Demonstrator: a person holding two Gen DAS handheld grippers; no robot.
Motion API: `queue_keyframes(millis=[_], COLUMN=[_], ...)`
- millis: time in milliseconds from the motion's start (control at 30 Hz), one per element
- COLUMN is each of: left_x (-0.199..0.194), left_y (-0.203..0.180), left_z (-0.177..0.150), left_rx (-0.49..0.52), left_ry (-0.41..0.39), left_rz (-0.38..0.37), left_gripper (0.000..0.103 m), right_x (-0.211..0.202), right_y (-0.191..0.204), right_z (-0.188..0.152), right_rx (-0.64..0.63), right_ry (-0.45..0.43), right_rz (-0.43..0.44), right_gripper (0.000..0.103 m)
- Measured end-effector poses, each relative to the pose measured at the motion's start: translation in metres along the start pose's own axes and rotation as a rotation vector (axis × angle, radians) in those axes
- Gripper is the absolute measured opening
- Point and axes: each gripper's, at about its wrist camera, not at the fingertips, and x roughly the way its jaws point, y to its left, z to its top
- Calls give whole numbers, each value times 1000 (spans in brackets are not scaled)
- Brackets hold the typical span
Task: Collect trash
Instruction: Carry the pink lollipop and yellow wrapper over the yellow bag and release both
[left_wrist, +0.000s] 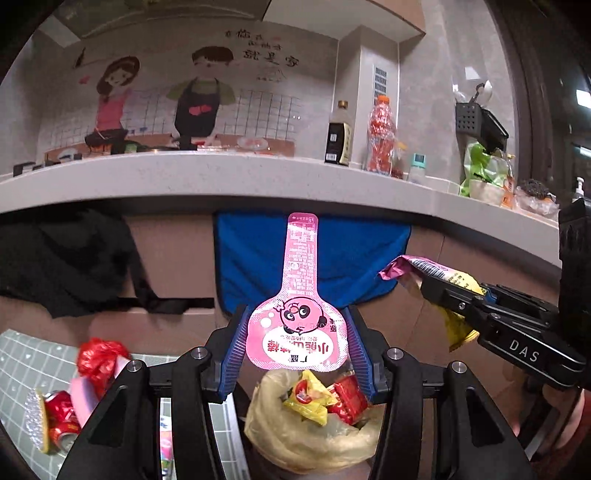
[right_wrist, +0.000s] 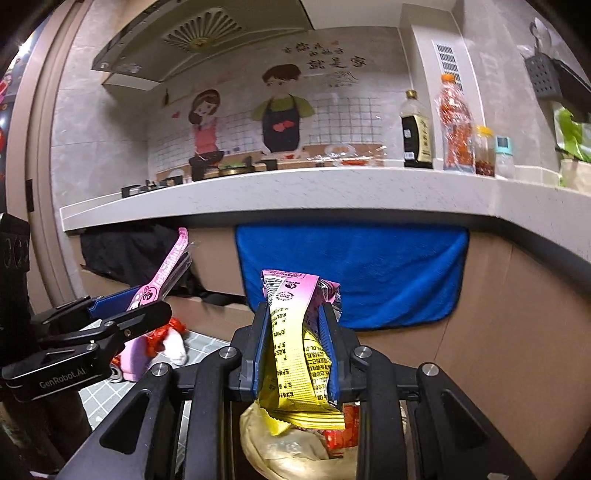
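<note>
both grippers grip wrappers above trash bag (left_wrist: 295, 435)

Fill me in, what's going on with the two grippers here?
A person is collecting trash with two handheld grippers. The left gripper is closed on a pink lollipop-shaped wrapper; the right gripper is closed on a yellow and pink snack packet. Both are held over a bag-lined bin that already contains wrappers. More litter, including a crushed red can, lies on the floor.

The trash bag's (left_wrist: 306, 432) mouth lies open below; countertop (left_wrist: 258, 177) juts ahead.
</note>
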Motion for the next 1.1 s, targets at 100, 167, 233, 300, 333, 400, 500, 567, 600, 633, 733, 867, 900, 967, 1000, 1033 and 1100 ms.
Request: queue_keyframes(millis=[100,167,233,300,333,400,500,567,600,633,733,867,900,967,1000,1033,1100], left_x=[12,18,25,32,35,43,57,67,72,77,96,123,130,143,151,160,174], left_y=[-2,-1,-1,-1,-2,-1,1,2,3,4,7,9,9,11,12,13,17], left_z=[-5,-8,-11,-15,-16,-20,-28,-33,-36,-38,-48,-63,-67,-75,-78,-83,-90], left_rx=[-3,-5,-10,-12,-11,-15,-29,-42,-48,-55,-80,-96,-103,-118,-127,-139,-165], left_ry=[17,28,41,53,58,70,100,122,133,145,192,254,272,300,317,335,360], left_rz=[-2,-5,-9,-11,-10,-13,-27,-35,-39,-44,-65,-77,-82,-90,-99,-122,-164], left_gripper=[52,52,52,52,52,52,52,52,52,52,52,52,52,52,52,52,53], right_x=[6,10,15,19,22,27,37,43,46,49,60,76,81,89,92,97,106], right_y=[-10,-16,-22,-27,-29,-33,-40,-43,-45,-46,-52,-66,-70,-76,-78,-80,-86], right_z=[-5,-7,-9,-12,-14,-19,-26,-31,-33,-36,-45,-57,-61,-68,-71,-75,-82], right_rx=[12,24,33,40,45,56,71,82,87,91,104,154,172,193,200,208,233], right_ry=[8,15,24,33,37,47,70,85,91,99,122,156,167,183,190,198,207], right_rz=[-12,-13,-14,-16,-18,-19,-19,-17,-15,-15,-23,-17,-12,-9,-9,-8,-14], right_gripper=[24,24,24,24,25,25,25,25,25,25,25,25,25,25,25,26,27])
